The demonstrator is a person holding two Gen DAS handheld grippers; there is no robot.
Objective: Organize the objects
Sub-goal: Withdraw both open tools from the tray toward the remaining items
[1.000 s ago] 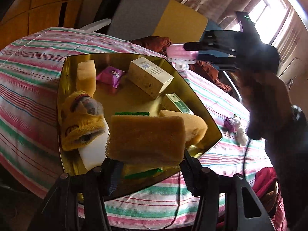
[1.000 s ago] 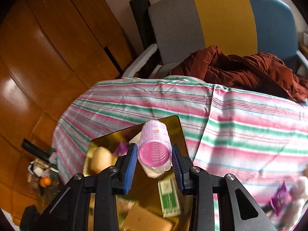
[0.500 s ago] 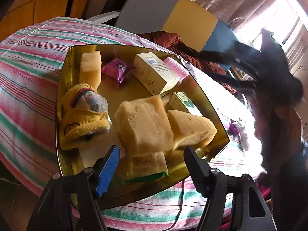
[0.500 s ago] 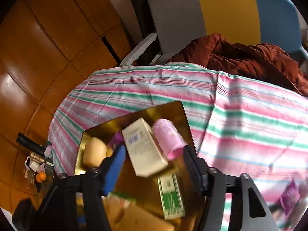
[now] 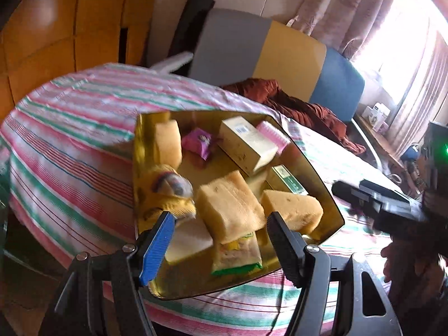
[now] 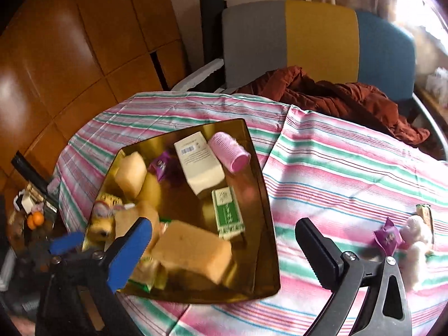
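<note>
Left gripper hangs over the gold tray near edge, fingers apart and empty. Sponges lie gathered inside. Right gripper also gapes, facing 1 purple packet outside on the tablecloth.

Both views ride just behind their own fingers and look forward and down across the striped surface toward the tricolour chair. The left wrist view sits low and close at the near corner of the gold tray, its fingers framing the bottom, with the right hand-held gripper entering from the right edge. The right wrist view stands higher and farther right, taking in the whole tray and open cloth beside it. Shared between them: tray, its contents, cloth, chair, wooden panels.
</note>
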